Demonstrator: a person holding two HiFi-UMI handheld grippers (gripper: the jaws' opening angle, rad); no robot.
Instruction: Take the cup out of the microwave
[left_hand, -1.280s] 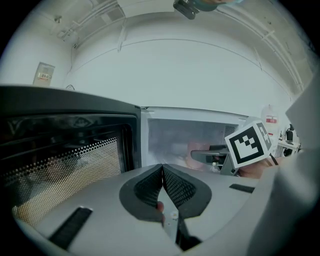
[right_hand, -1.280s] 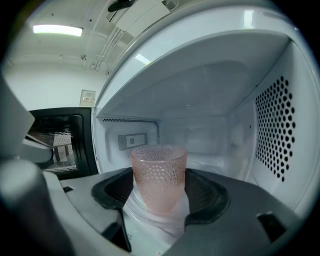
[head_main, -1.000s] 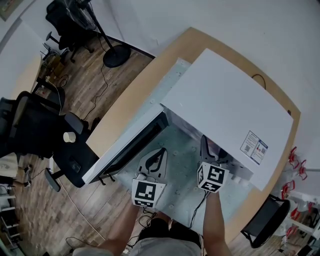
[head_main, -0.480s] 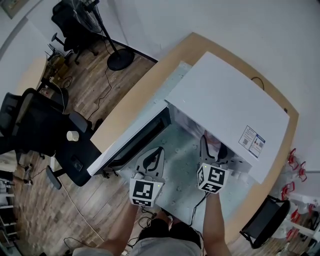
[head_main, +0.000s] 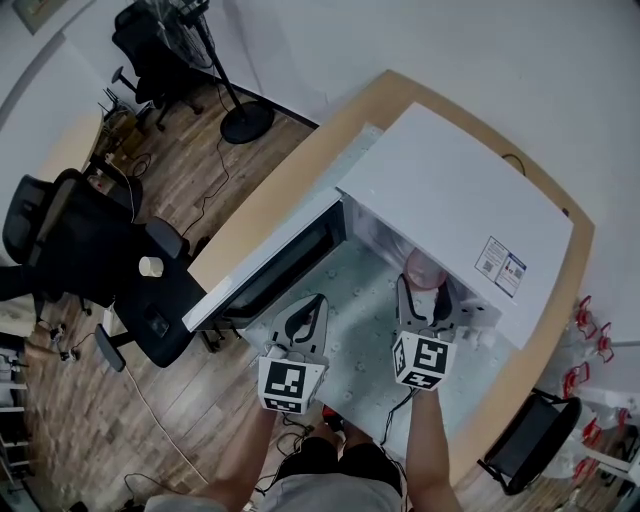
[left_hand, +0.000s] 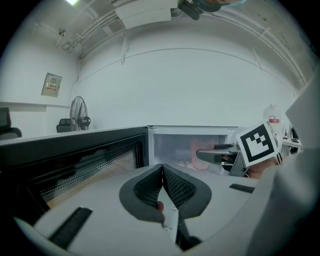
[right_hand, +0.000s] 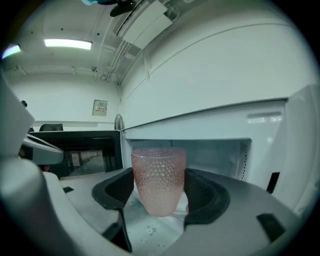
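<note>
The cup (right_hand: 159, 180) is held upright between the two pads of the right gripper (right_hand: 160, 192). It is clamped on both sides of its dimpled pink wall. It is seen just in front of the open cavity of the microwave (head_main: 460, 210), at the mouth rather than deep inside. In the right gripper view its base appears lifted off the patterned cloth (head_main: 360, 320) spread before the microwave. The empty cavity is seen behind the cup, with the microwave's front frame just to the right of the jaws.

The left gripper (left_hand: 162, 185) is held in front of the microwave, toward its door side, well apart from the cup. Its jaws are pressed together with nothing between them.

The door (head_main: 275, 270) is swung wide open from the microwave's left front corner and runs out along the edge of the table (head_main: 260, 200). Between the door and the right gripper, a bare stretch of cloth lies in front of the microwave. The left gripper is seen over that stretch, near the door.
</note>
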